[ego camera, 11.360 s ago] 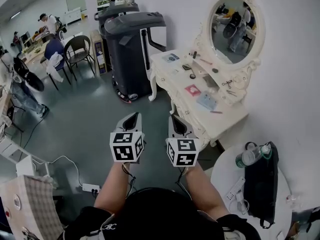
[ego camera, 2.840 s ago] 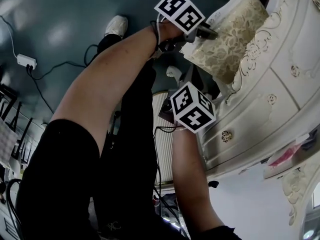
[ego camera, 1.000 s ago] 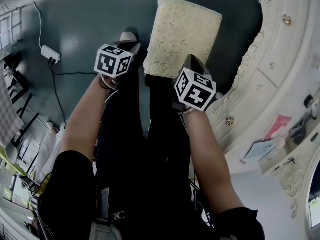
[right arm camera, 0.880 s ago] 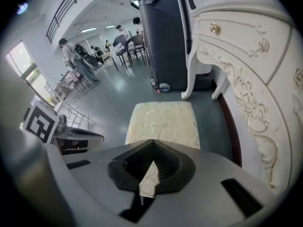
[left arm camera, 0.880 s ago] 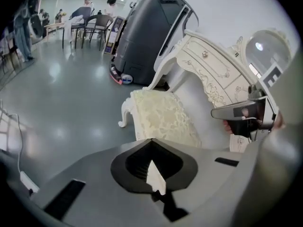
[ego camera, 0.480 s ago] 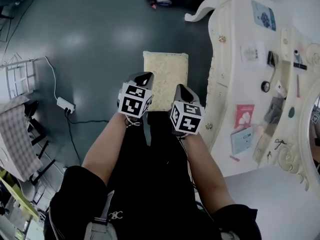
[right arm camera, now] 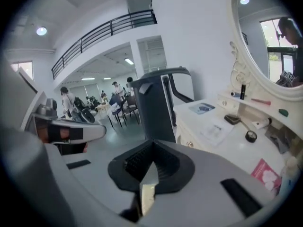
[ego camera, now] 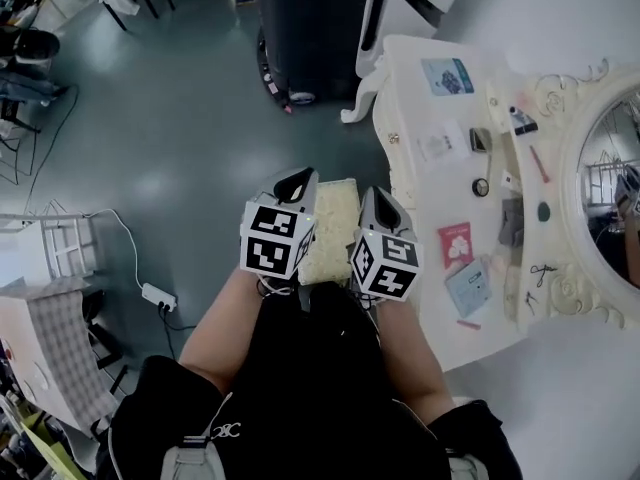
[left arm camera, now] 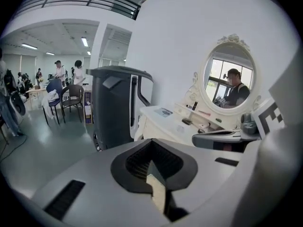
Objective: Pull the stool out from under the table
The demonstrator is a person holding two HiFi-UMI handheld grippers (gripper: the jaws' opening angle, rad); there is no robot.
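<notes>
Left gripper (ego camera: 299, 180), right gripper (ego camera: 373, 198) lifted, stool (ego camera: 336, 213) apparently out

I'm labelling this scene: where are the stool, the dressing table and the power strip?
stool (ego camera: 335, 223), head view, middle of its cream cushion
dressing table (ego camera: 405, 108), head view, bare tabletop
power strip (ego camera: 158, 296), head view, its white body

Setting: large open-plan lab or office hall with a staged home corner.
- Polished grey-green floor (ego camera: 150, 148), bare, with a power strip (ego camera: 158, 296) and loose cable lying on it.
- Mezzanine railing (right arm camera: 104, 30) high above; strip lights (left arm camera: 84, 41) on a tall white ceiling.
- People (left arm camera: 59, 72) gathered at desks in the background, black chairs (left arm camera: 73, 98) beside them.
- Tall dark wheeled unit (ego camera: 310, 28) against the wall.
- Domestic set piece: white carved vanity surface (ego camera: 405, 98) with oval mirror (ego camera: 610, 198), small toiletries scattered on top.
</notes>
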